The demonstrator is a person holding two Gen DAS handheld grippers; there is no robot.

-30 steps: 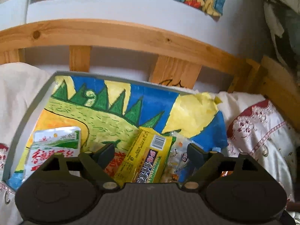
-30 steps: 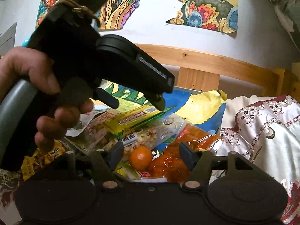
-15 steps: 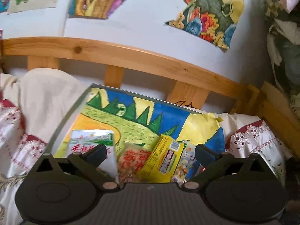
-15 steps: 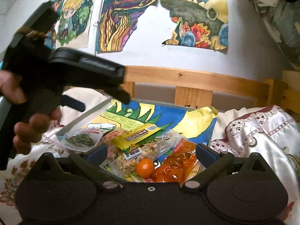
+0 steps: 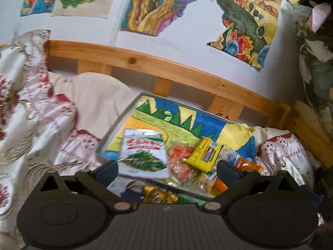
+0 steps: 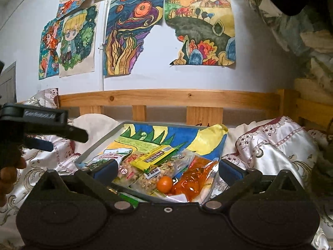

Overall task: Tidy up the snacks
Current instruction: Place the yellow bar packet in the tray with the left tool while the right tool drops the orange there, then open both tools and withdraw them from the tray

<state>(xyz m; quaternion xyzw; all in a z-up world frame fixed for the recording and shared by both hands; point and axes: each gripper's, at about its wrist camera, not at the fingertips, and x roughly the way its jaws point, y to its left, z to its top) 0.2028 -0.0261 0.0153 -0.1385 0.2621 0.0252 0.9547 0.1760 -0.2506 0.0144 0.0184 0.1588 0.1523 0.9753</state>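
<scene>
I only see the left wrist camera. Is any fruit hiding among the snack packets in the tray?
Observer: Yes. A small round orange fruit lies in the grey tray, beside the shiny orange-red packet.
Child: Is the other claw holding something?
Observer: No. The right claw just opened; nothing sits between its jaws.
Child: Where's my claw?
Observer: The left claw, also just opened and empty, hovers left of the tray, gripped by a hand.
</scene>
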